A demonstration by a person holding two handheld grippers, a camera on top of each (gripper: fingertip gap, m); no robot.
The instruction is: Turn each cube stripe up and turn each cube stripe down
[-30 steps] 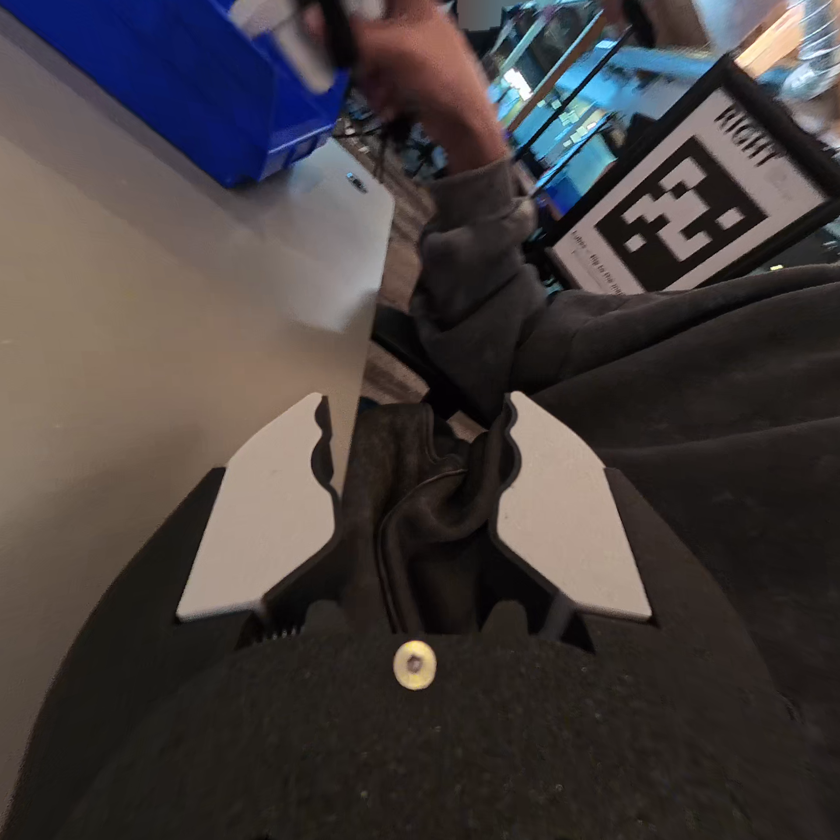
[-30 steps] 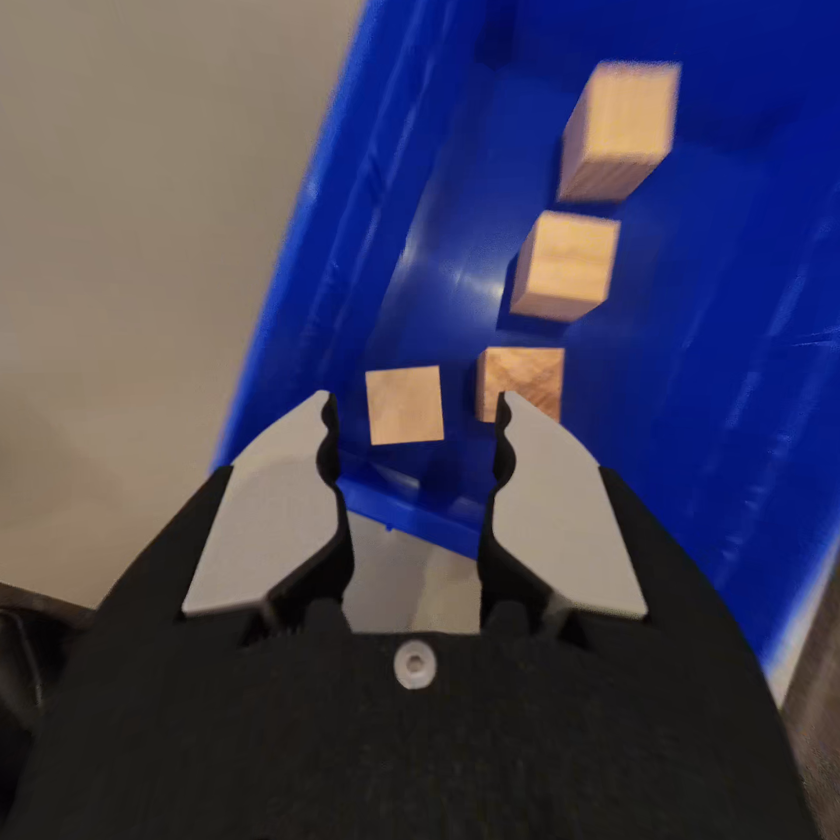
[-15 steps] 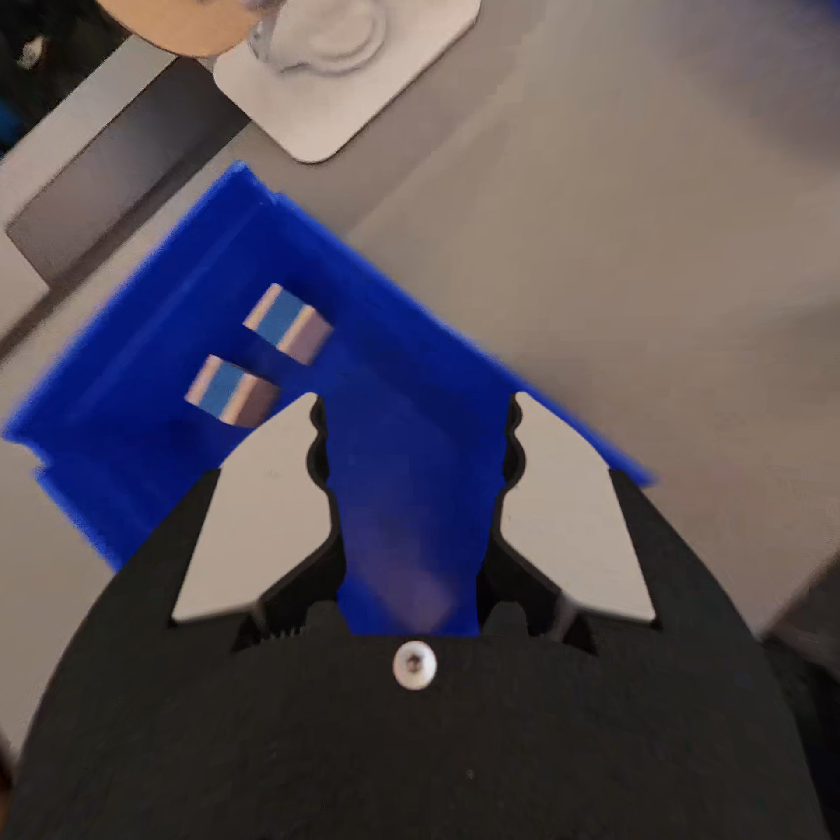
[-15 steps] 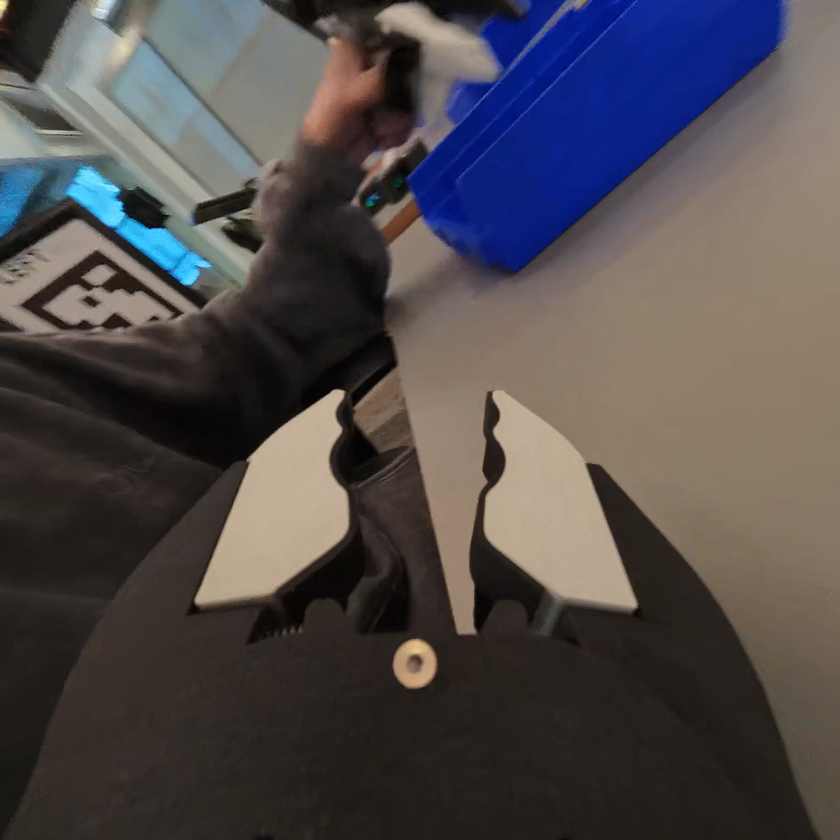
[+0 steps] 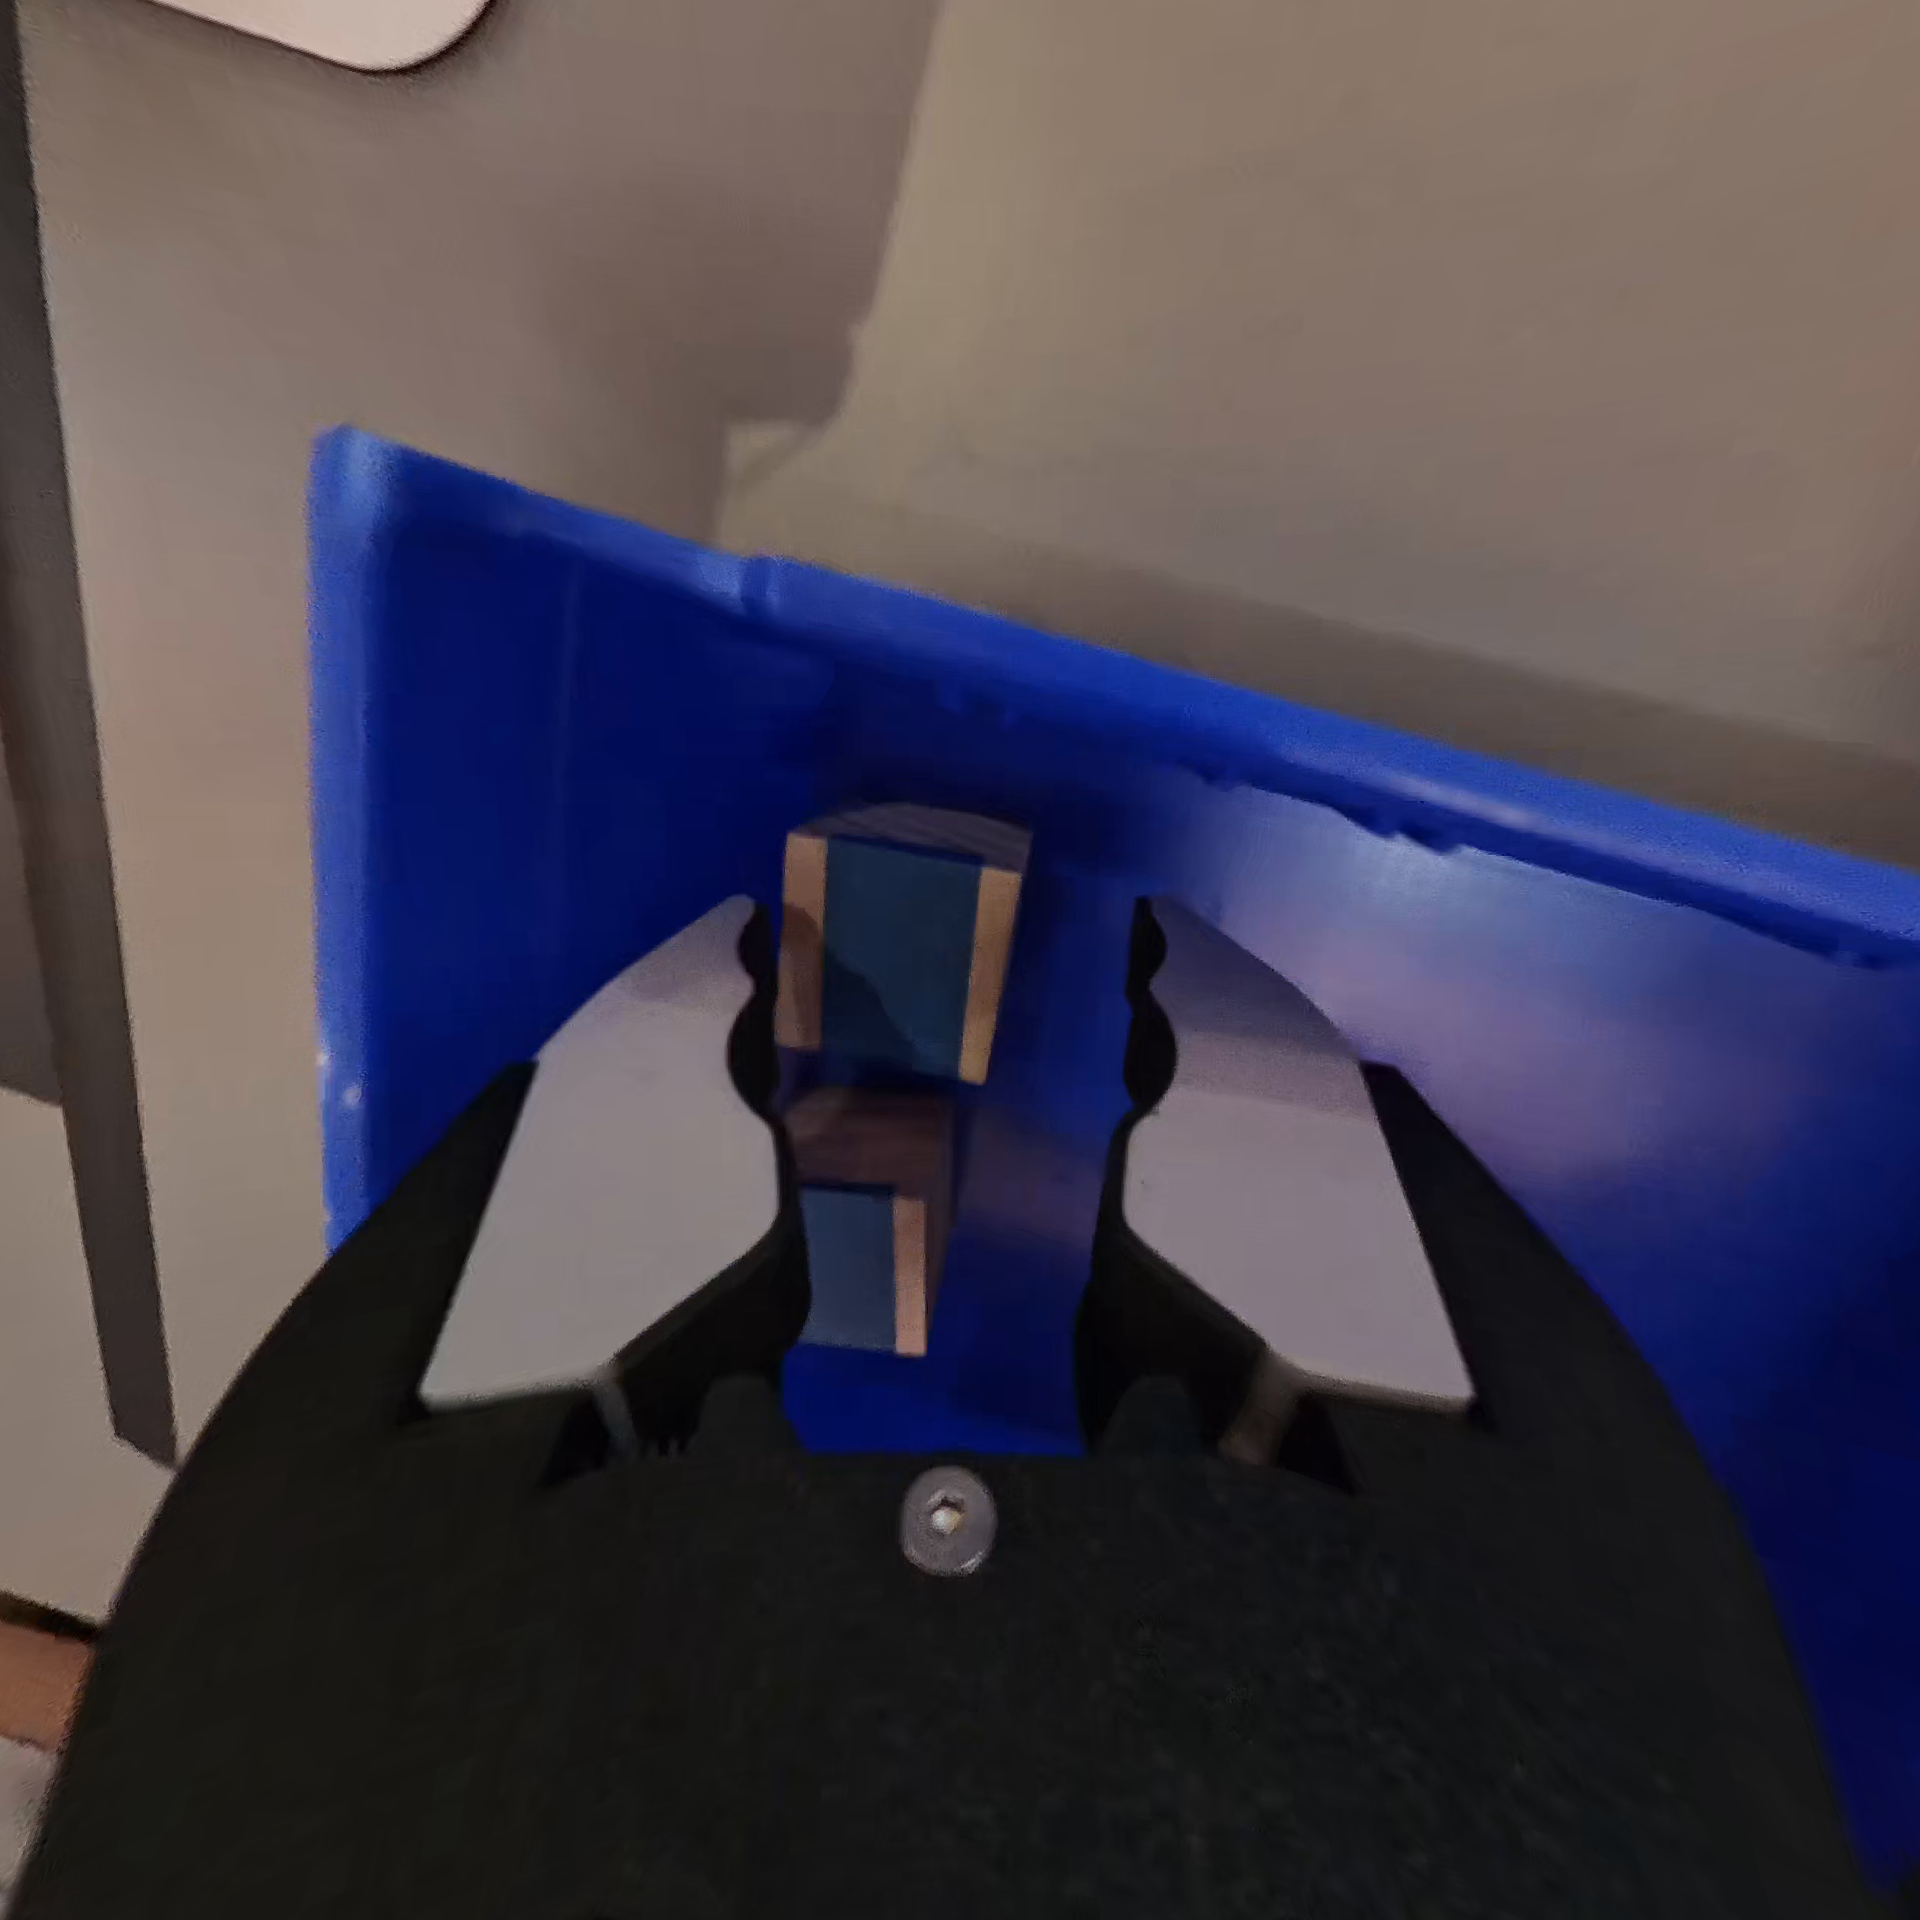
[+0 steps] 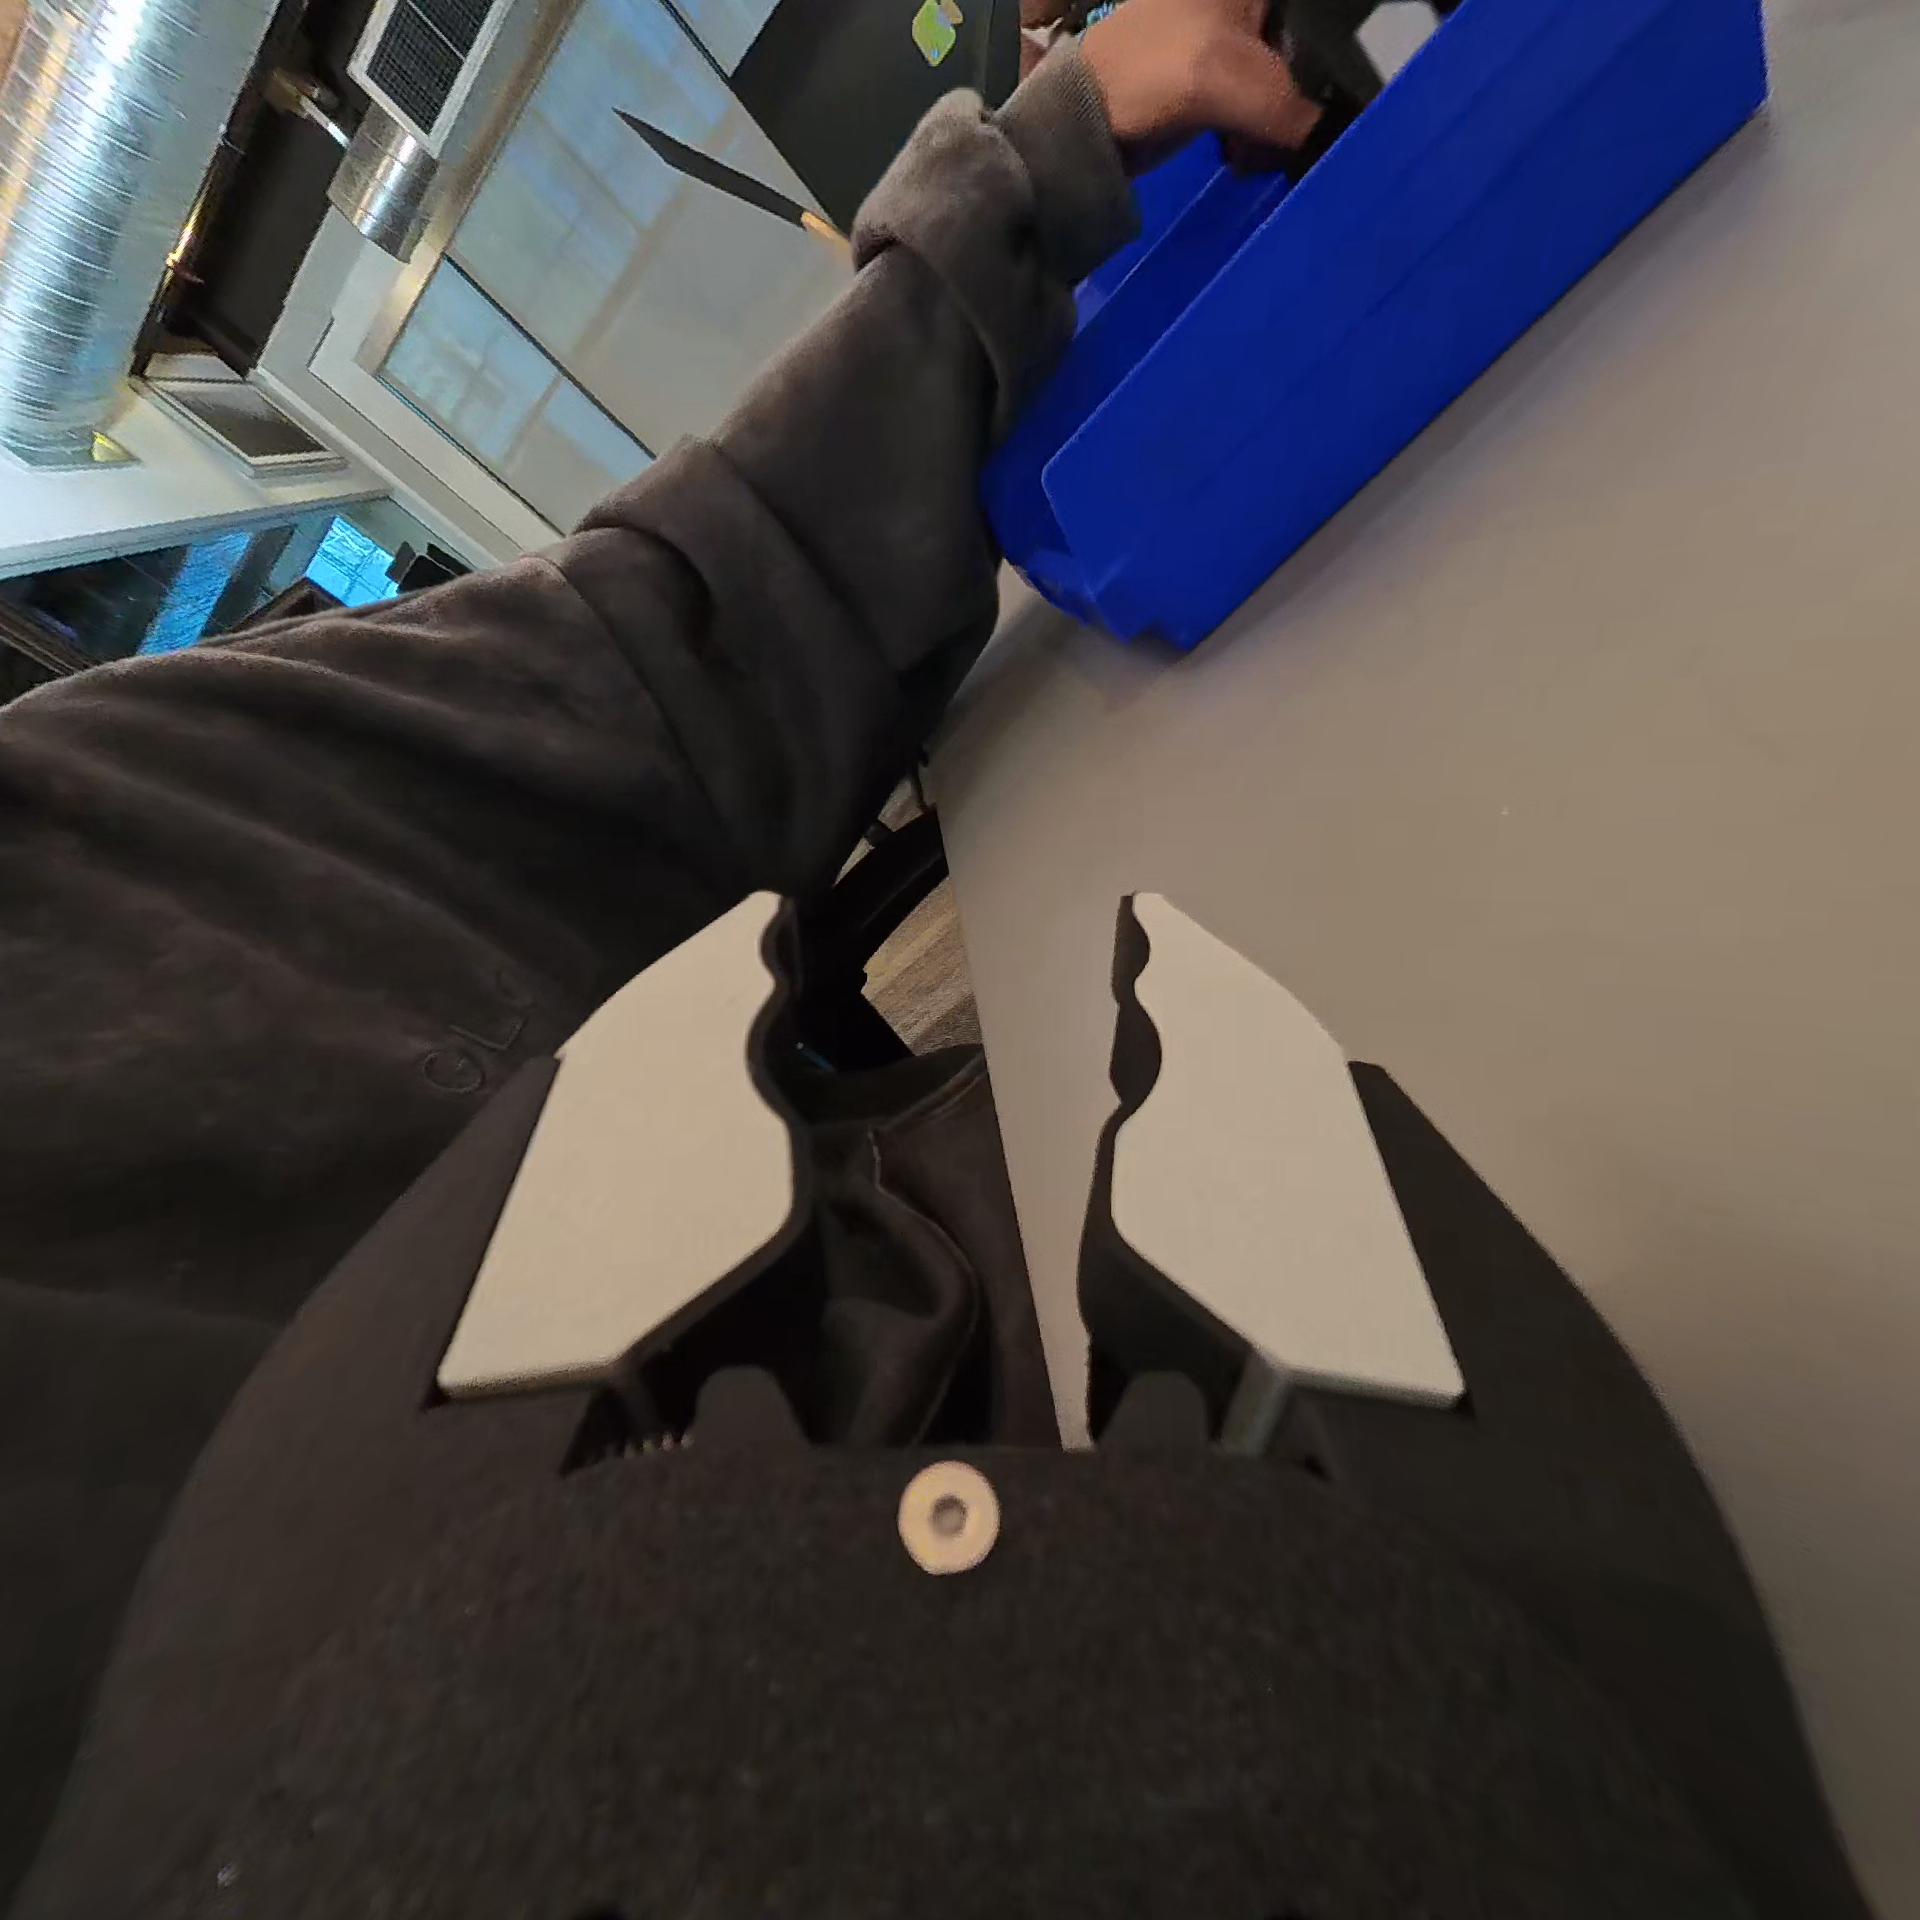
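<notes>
left tongs (image 5: 940,914) wide over two striped cubes (image 5: 896,956) in blue bin (image 5: 540,779); right tongs (image 6: 951,914) wide, empty, at table edge (image 6: 971,997).

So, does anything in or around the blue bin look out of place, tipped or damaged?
Nothing stands out. Two cubes sit upright inside the bin, in a line, both stripe up. The bin lies flat on the table, with no visible damage. The left tool hangs open above them; the right tool is open, away from the bin.
</notes>
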